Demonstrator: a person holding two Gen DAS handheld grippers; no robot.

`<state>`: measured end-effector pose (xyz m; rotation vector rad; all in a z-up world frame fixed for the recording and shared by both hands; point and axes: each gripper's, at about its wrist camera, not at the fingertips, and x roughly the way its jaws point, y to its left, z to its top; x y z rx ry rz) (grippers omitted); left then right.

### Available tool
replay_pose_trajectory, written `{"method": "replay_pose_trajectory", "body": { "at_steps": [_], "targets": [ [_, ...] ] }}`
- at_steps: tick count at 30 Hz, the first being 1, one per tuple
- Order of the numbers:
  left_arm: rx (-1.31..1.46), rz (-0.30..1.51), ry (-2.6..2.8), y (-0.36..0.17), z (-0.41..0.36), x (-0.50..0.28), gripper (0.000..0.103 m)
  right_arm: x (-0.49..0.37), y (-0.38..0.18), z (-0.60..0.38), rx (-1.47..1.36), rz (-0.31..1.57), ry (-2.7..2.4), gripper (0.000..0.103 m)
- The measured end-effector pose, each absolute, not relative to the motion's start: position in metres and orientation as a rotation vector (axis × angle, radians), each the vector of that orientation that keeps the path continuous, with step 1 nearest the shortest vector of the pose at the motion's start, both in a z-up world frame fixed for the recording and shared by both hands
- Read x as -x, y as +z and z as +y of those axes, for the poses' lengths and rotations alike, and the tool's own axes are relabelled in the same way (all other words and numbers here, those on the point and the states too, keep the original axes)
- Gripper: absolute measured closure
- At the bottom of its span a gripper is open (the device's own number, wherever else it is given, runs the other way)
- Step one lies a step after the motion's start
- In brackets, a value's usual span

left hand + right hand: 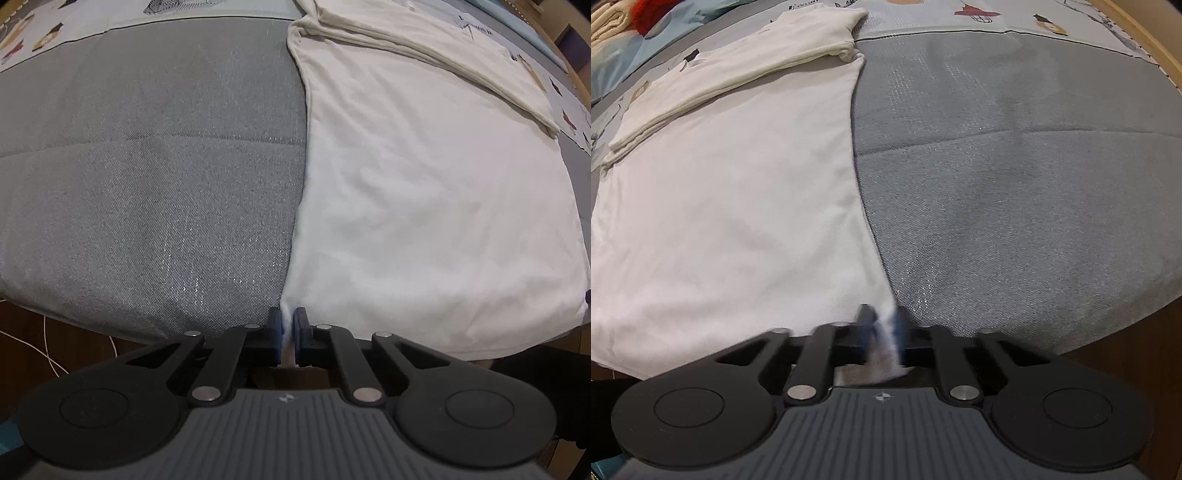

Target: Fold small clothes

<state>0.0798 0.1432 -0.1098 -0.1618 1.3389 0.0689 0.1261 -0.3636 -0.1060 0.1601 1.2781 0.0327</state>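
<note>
Left gripper (287, 325): its blue pads are nearly together, pinching the near left corner of the white garment (424, 206); a sliver of white cloth shows between the pads.
Right gripper (882, 325): clamped on the garment's (731, 206) near right corner; fingers and cloth are motion-blurred here, so the exact contact is hard to read, though a tuft of fabric hangs back between the fingers toward the body.
White garment: lies flat on the grey bed cover (147, 177), near hem at the bed's front edge, the far part folded over itself in layered bands.
Hidden parts: each wrist view cuts off the garment's opposite side; whatever lies under the folded top layers cannot be seen.
Faint print: small dark marks on the folded part, too small to read.
Patterned sheet (960, 18): only a strip at the far edge, its figures are cropped.
Red item (652, 13): cut off at the frame's top corner, beside cream folded cloth; its kind cannot be told.
White cable (48, 350): partly visible on the floor below the bed.
</note>
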Motion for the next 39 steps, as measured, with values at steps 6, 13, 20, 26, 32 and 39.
{"method": "replay_pose_trajectory", "body": {
  "at_steps": [6,13,20,26,32,39],
  "targets": [
    [0.206,1.354,0.080,-0.108,0.146,-0.075,0.095,-0.125,-0.106,-0.363,-0.157,1.281,0.038,0.095],
    [0.200,1.360,0.081,-0.111,0.149,-0.079,0.095,-0.127,-0.108,-0.358,-0.129,1.285,0.034,0.095],
    [0.182,1.356,0.087,-0.113,0.144,-0.081,0.095,-0.128,-0.107,-0.358,-0.136,1.278,0.045,0.096],
    [0.225,1.358,0.095,-0.113,0.150,-0.079,0.094,-0.128,-0.107,-0.357,-0.110,1.282,0.062,0.095],
    [0.186,1.368,0.080,-0.116,0.146,-0.080,0.093,-0.129,-0.106,-0.351,-0.059,1.284,0.073,0.093],
    [0.152,1.354,0.091,-0.116,0.138,-0.079,0.096,-0.129,-0.101,-0.352,-0.072,1.267,0.075,0.097]
  ]
}}
